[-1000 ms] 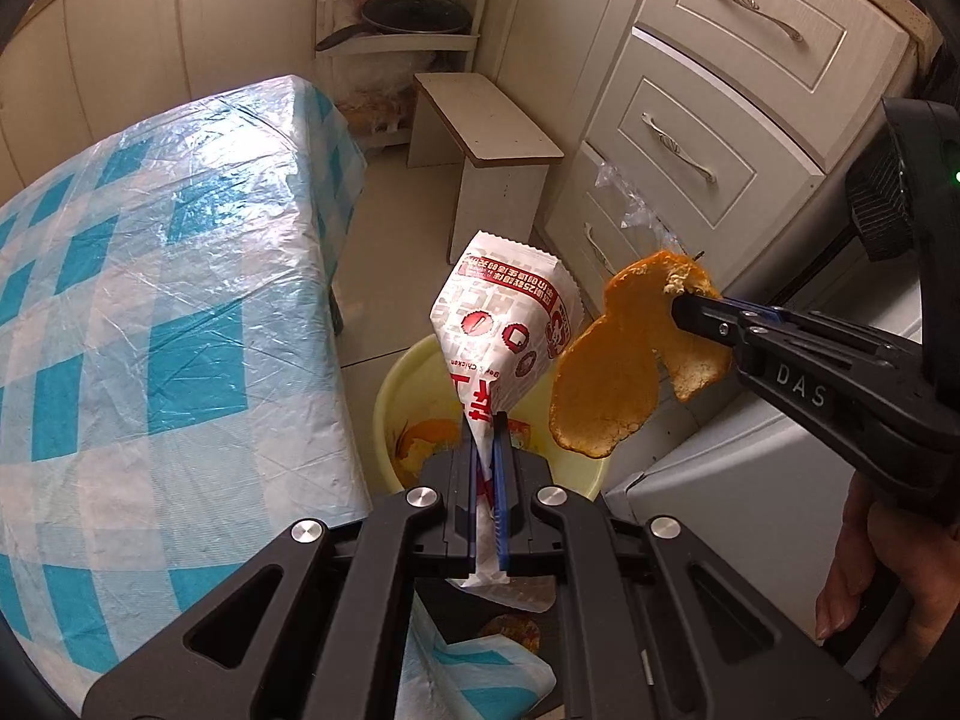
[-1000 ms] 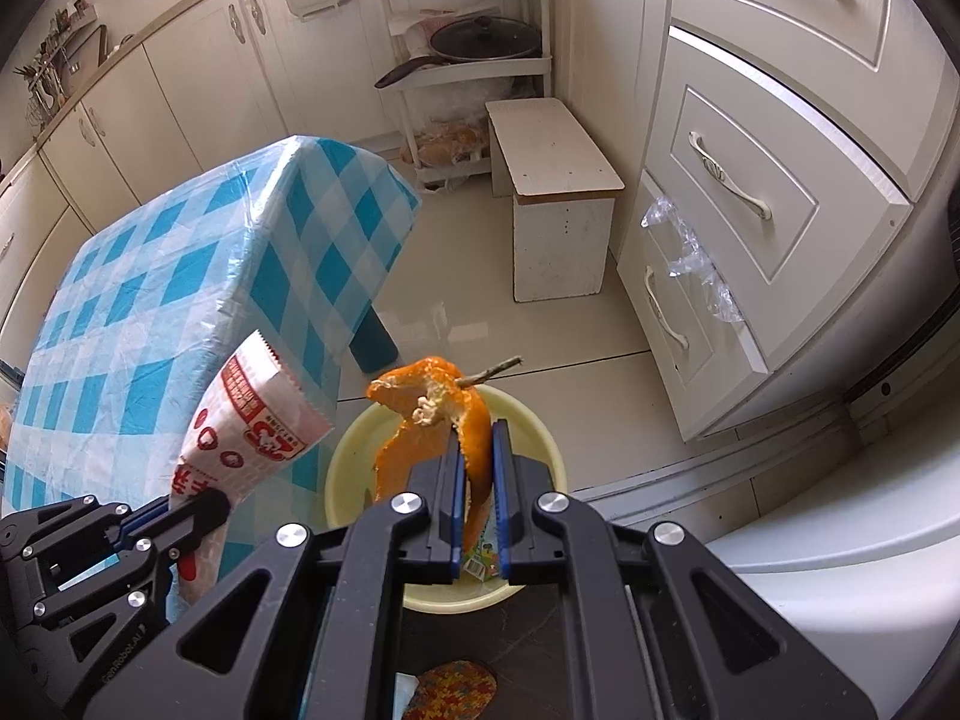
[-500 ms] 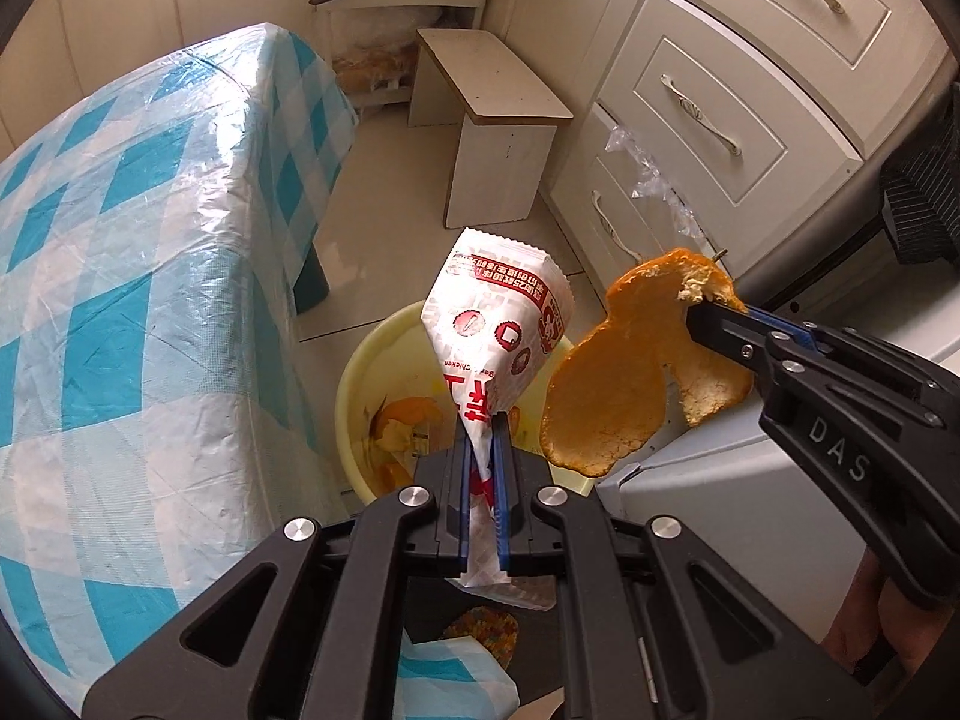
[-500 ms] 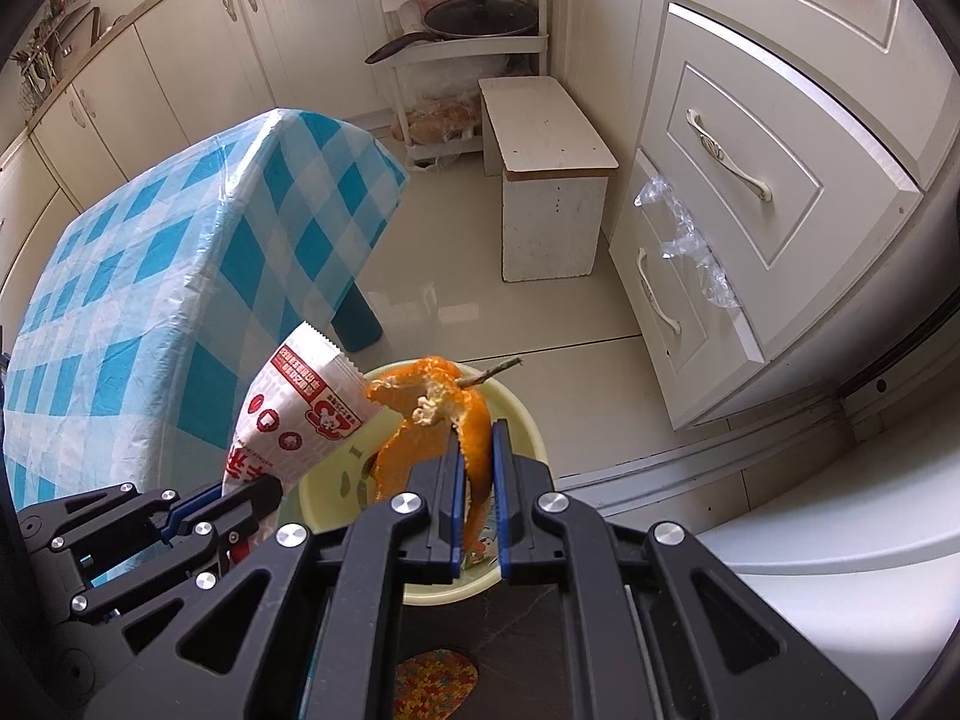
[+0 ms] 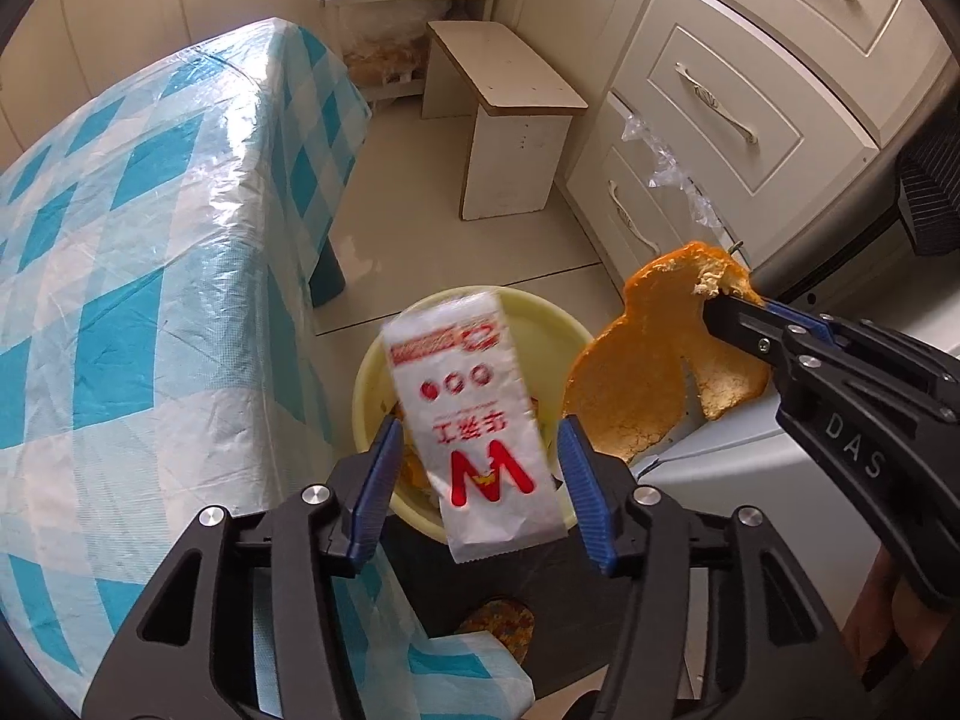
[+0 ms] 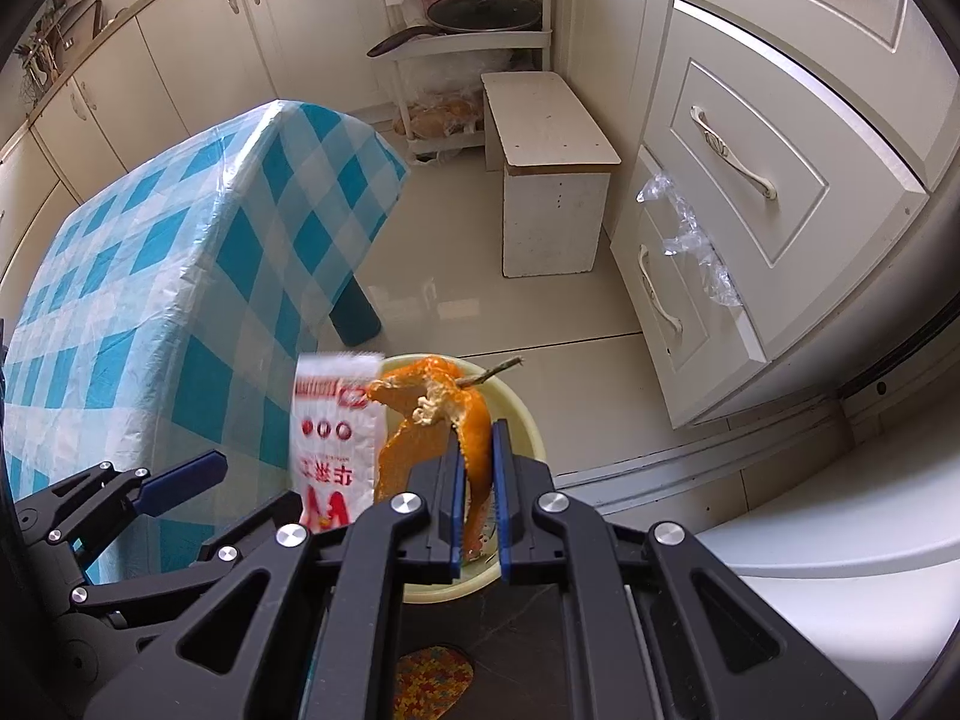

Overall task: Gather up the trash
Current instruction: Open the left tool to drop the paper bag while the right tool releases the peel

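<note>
My left gripper (image 5: 477, 456) is open above the yellow basin (image 5: 372, 372) on the floor. A white paper wrapper with red print (image 5: 474, 420) hangs blurred between its spread fingers, touching neither. The wrapper also shows in the right wrist view (image 6: 333, 438), with the left gripper (image 6: 198, 474) beside it. My right gripper (image 6: 477, 450) is shut on an orange peel (image 6: 438, 414) with a small stem, held over the basin (image 6: 522, 414). In the left wrist view the peel (image 5: 654, 384) hangs from the right gripper (image 5: 720, 312) at the basin's right edge. Trash lies in the basin.
A table with a blue-checked plastic cloth (image 5: 138, 276) stands to the left. A white stool (image 5: 510, 138), a shelf with a pan (image 6: 480, 12) and white drawers (image 6: 750, 180) lie ahead and right. A white appliance top (image 6: 840, 570) is at the lower right. A small colourful item (image 6: 432, 684) lies on the dark floor.
My left gripper has opened and let go of the wrapper, which now drops flat toward the basin. My right gripper still holds the orange peel over the basin.
</note>
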Demonstrator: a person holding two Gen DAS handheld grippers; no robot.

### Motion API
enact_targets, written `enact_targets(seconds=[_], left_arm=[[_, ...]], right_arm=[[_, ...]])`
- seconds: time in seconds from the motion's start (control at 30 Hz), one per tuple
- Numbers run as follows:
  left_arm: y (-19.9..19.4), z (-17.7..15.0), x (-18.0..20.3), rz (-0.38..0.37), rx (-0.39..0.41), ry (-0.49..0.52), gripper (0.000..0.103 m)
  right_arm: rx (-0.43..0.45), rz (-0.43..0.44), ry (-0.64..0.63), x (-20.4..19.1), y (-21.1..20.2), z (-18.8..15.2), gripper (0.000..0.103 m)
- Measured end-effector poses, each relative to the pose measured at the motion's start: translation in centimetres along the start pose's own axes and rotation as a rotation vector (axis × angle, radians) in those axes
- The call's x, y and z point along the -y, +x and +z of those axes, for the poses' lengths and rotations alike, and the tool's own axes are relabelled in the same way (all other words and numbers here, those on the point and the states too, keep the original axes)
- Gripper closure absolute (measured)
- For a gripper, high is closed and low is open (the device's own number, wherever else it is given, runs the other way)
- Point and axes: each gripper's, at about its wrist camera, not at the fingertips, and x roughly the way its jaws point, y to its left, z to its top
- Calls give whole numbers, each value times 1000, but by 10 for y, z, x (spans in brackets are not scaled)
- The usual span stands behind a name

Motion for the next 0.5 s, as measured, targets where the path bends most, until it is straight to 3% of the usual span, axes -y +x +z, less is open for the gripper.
enact_targets(seconds=[0.4,0.5], left_arm=[[-14,-3,-11,21,23,-6,44],[-20,-7,-17,8,27,-3,43]], right_arm=[[-33,-5,-20,-6,9,-1,93],[-29,7,-18,-8,9,1,77]])
